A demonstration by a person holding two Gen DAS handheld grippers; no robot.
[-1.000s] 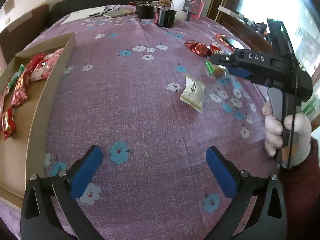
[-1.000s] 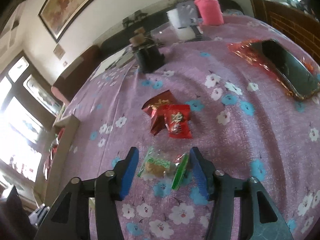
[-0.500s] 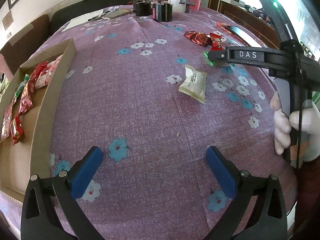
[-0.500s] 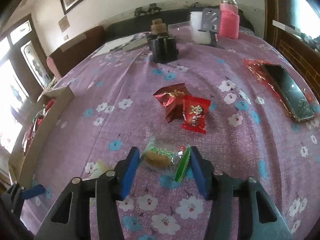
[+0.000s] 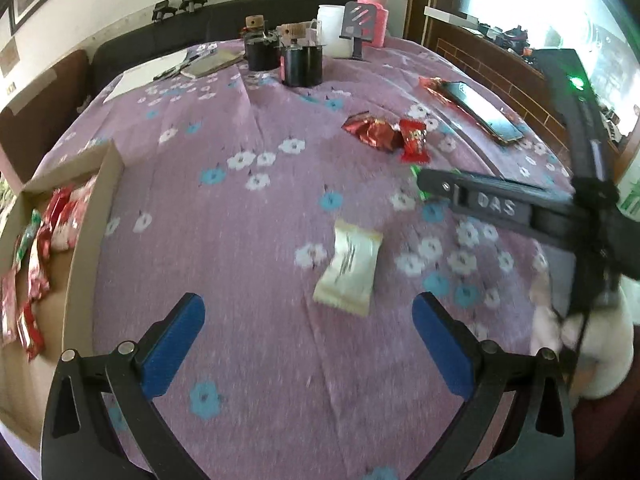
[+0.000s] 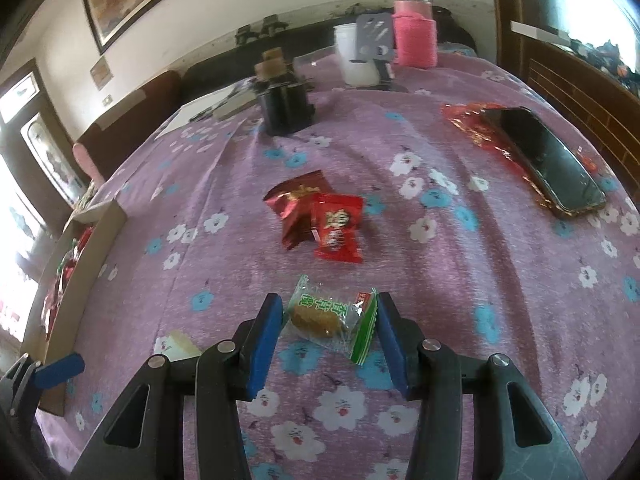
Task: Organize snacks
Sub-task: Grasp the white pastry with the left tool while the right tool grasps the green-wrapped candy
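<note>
My right gripper (image 6: 330, 328) is shut on a clear green-edged snack packet (image 6: 332, 318) and holds it just above the purple flowered cloth. My left gripper (image 5: 308, 344) is open and empty; a cream snack packet (image 5: 349, 266) lies just beyond its fingertips. Two red snack packets (image 6: 320, 216) lie together further back, also seen in the left wrist view (image 5: 386, 134). A cardboard box (image 5: 86, 216) at the left holds several red snacks. The right gripper's body (image 5: 520, 208) shows at the right of the left wrist view.
A phone (image 6: 542, 158) lies on red wrapping at the right. Black jars (image 5: 300, 62), a white cup (image 5: 332, 36), a pink bottle (image 6: 414, 36) and papers (image 5: 148, 76) stand at the table's far end. A gloved hand (image 5: 592, 344) holds the right gripper.
My left gripper has moved forward toward the cream packet, which now lies close to its fingertips. My right gripper still holds the green-edged packet and has turned a little.
</note>
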